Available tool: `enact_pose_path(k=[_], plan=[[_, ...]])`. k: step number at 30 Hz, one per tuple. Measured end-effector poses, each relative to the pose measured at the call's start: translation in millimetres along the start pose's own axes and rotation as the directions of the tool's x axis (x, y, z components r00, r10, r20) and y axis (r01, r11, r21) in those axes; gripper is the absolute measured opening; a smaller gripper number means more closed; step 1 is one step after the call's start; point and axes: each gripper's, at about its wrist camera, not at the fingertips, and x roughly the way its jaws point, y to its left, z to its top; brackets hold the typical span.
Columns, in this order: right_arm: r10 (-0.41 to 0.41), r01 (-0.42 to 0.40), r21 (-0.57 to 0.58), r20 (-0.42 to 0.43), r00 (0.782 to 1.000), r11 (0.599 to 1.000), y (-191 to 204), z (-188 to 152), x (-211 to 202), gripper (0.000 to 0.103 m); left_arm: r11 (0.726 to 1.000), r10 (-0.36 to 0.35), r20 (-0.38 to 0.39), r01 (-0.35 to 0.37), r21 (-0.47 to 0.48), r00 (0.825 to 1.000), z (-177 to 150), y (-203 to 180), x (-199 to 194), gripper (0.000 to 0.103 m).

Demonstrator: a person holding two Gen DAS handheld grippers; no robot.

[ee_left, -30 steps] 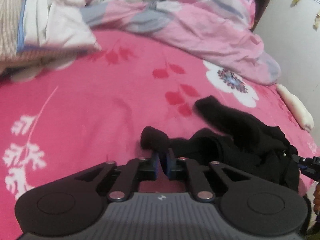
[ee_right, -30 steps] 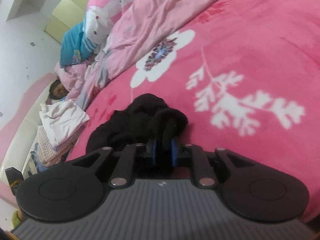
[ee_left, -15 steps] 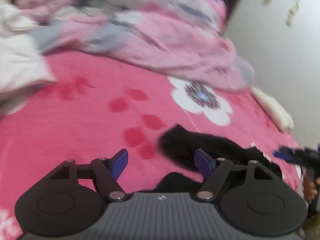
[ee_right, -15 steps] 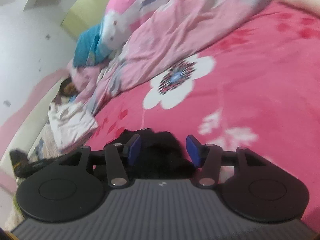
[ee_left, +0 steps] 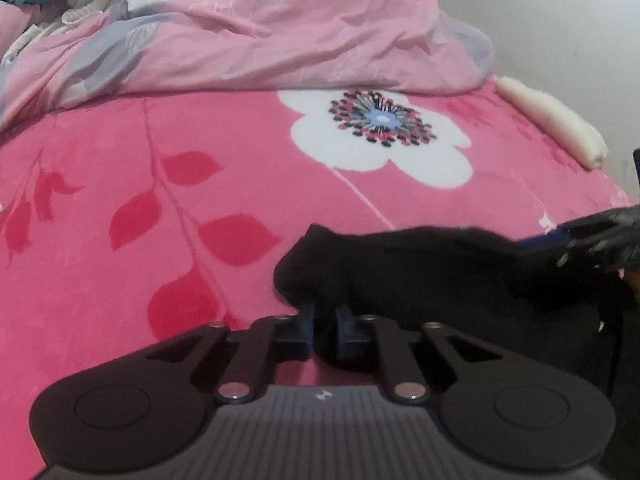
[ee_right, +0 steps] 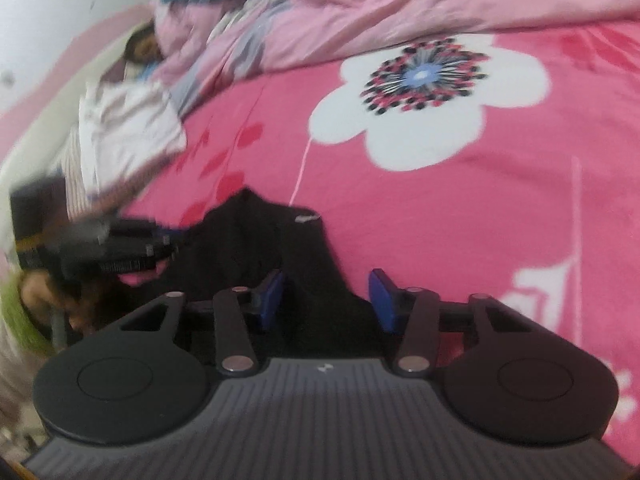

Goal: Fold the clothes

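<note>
A crumpled black garment [ee_left: 420, 264] lies on the pink flowered bed cover [ee_left: 120, 140]. My left gripper [ee_left: 324, 312] is closing and its pads pinch the garment's near left edge. In the right wrist view the same garment [ee_right: 256, 240] runs between the blue pads of my right gripper [ee_right: 326, 292]. Those jaws are closing but still stand apart, with no pad pressing the cloth. Each gripper shows blurred in the other's view: the right gripper [ee_left: 592, 236] at the garment's right end, the left gripper [ee_right: 160, 248] at its left.
A rumpled pink duvet [ee_left: 280, 32] fills the far side of the bed. A rolled white cloth [ee_left: 552, 124] lies by the wall at the right. A stack of folded light clothes [ee_right: 124, 128] sits at the far left, with a person [ee_right: 140, 44] lying beyond it.
Both grippers let go of the black garment, opened wide and swung toward the white flower. The left has shut again on the garment's edge; the right's jaws have narrowed a little.
</note>
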Motion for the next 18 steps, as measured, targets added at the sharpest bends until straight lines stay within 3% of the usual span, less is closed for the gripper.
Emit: enact_pose_path(k=[2, 6, 13, 18], plan=[[-0.038, 0.038, -0.052, 0.003, 0.999, 0.998, 7, 1, 3, 0.005, 0.999, 0.036, 0.058, -0.038, 0.026, 0.998, 5, -2, -6, 0.008], [-0.129, 0.144, -0.139, 0.112, 0.985, 0.980, 17, 16, -9, 0.004, 0.995, 0.080, 0.167, -0.089, 0.049, 0.983, 20, -4, -24, 0.007], [-0.220, 0.290, -0.224, 0.290, 0.931, 0.930, 22, 71, -17, 0.003, 0.986, 0.157, 0.274, -0.167, 0.014, 0.949, 57, 6, -29, 0.007], [-0.268, 0.384, -0.294, 0.365, 0.892, 0.875, 22, 120, 11, 0.003, 0.969, 0.235, 0.326, -0.246, -0.006, 0.916, 88, 6, -11, 0.007]])
